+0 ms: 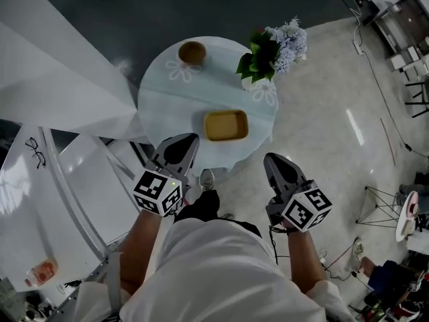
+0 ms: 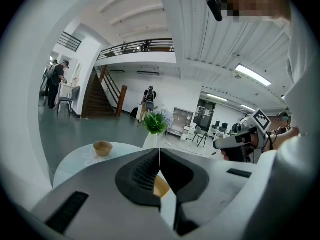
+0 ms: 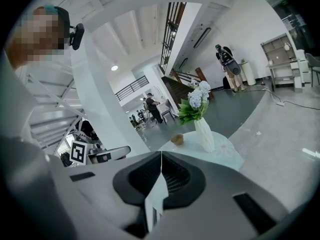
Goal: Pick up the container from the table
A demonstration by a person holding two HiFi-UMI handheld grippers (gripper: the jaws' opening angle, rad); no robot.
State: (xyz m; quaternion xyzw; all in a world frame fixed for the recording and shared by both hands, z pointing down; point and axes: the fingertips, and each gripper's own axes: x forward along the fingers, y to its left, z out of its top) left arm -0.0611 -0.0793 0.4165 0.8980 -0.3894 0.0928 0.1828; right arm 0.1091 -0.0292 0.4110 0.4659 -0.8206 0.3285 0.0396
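Note:
A yellow rectangular container (image 1: 226,125) lies near the front edge of a round table (image 1: 167,102) with a pale blue cloth. My left gripper (image 1: 190,138) is shut and empty; it hovers just off the table's near edge, left of the container. The right gripper (image 1: 270,157) is also shut on nothing and sits over the floor to the container's right. In the left gripper view only a sliver of the container (image 2: 160,186) shows under the shut jaws of the left gripper (image 2: 160,151). The right gripper (image 3: 161,154) hides it in its own view.
A brown bowl (image 1: 192,52) sits at the table's far side and a white vase of flowers (image 1: 271,56) at its right rim. Slanted white panels (image 1: 60,99) stand close on the left. Polished floor (image 1: 335,133) lies to the right, with a small wire stand (image 1: 379,203).

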